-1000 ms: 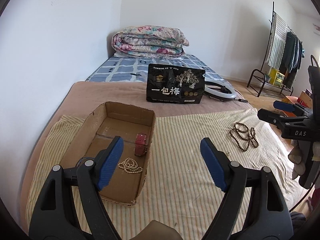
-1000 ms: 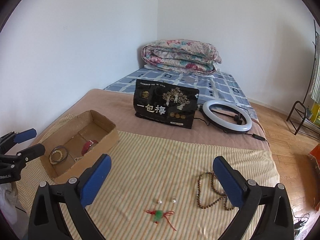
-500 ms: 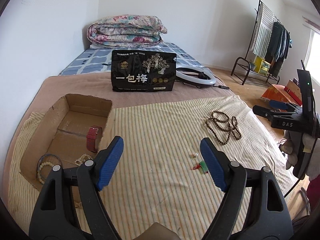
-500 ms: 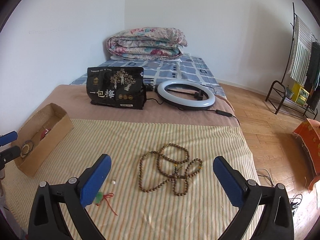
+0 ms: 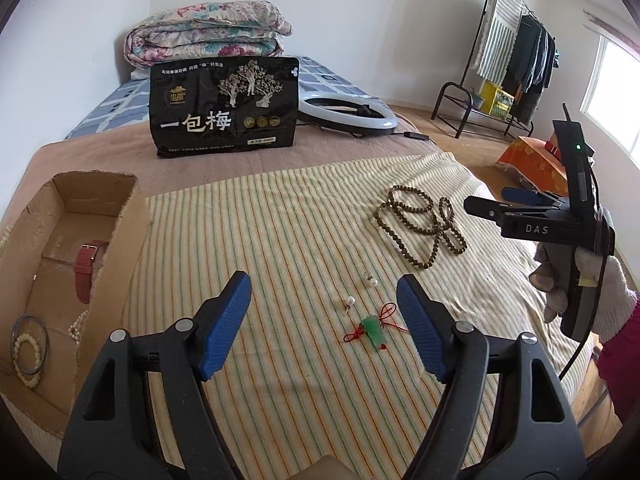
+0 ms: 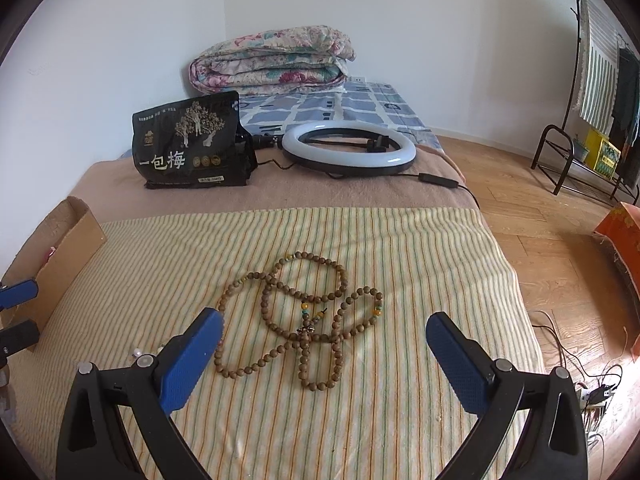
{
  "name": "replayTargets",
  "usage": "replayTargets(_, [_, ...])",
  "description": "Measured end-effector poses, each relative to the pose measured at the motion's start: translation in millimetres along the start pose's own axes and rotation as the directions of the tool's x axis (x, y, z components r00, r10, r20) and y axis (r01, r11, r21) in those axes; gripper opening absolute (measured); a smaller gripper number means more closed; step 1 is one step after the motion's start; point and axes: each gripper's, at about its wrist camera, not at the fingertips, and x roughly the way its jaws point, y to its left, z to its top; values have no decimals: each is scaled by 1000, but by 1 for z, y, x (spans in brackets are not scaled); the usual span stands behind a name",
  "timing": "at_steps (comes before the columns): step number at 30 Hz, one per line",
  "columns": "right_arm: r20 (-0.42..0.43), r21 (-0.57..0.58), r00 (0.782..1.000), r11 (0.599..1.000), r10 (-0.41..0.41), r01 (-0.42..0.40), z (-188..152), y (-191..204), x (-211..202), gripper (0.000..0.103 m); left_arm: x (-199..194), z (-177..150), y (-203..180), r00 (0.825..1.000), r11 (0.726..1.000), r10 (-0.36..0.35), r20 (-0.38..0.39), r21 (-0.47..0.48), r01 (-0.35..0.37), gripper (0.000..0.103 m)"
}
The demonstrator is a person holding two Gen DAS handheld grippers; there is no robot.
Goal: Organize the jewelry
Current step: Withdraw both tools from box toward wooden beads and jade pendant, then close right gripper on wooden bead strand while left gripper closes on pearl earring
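A long brown bead necklace (image 6: 304,316) lies coiled on the striped cloth (image 6: 360,420), just ahead of my open, empty right gripper (image 6: 324,348); it also shows in the left wrist view (image 5: 420,228). My left gripper (image 5: 324,320) is open and empty above the cloth, with a green pendant on red cord (image 5: 374,330) and two pearl earrings (image 5: 360,292) between its fingers. A cardboard box (image 5: 132,240) at the left holds a red watch strap (image 5: 86,270), bead bracelets (image 5: 28,350) and a pearl strand.
A black snack bag (image 5: 224,114) stands at the back of the bed beside a ring light (image 6: 348,148). A folded quilt (image 6: 272,60) lies behind. A clothes rack (image 5: 516,56) and an orange box (image 5: 536,162) stand on the wooden floor to the right.
The left gripper has swung right from the box to over the pendant and earrings. The right gripper has swung right and closer to the brown necklace. Both stay open.
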Motion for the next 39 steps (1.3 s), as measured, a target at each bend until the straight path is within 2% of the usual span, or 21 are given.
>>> replayTargets(2, [-21,11,1000,1000,9,-8,-2,-4,13,103,7,-2,0,1000,1000,-16,-13,-3,16,74])
replayTargets(5, [-49,31,998,999,26,-24,-5,-7,29,103,17,-5,-1,999,999,-41,-32,-1,41,66])
replayTargets(8, [-73,36,996,999,43,-41,-6,-6,43,103,27,-7,-6,997,998,-61,-48,10,61,64])
replayTargets(18, [-125,27,989,996,83,-81,-8,9,74,103,66,-15,-19,990,994,-73,-118,74,82,37])
replayTargets(24, [-138,22,986,996,89,-87,-6,15,85,103,81,-21,-18,986,994,-81,-147,65,92,34])
replayTargets(30, [-135,8,981,990,142,-142,0,26,85,103,86,-23,-16,984,994,-88,-153,57,98,34])
replayTargets(33, [-151,-3,971,982,184,-187,2,37,89,102,87,-23,-14,984,994,-89,-155,54,98,33])
replayTargets(39, [-177,-86,977,987,116,-132,-1,58,98,103,89,-22,-14,983,994,-85,-160,56,95,28])
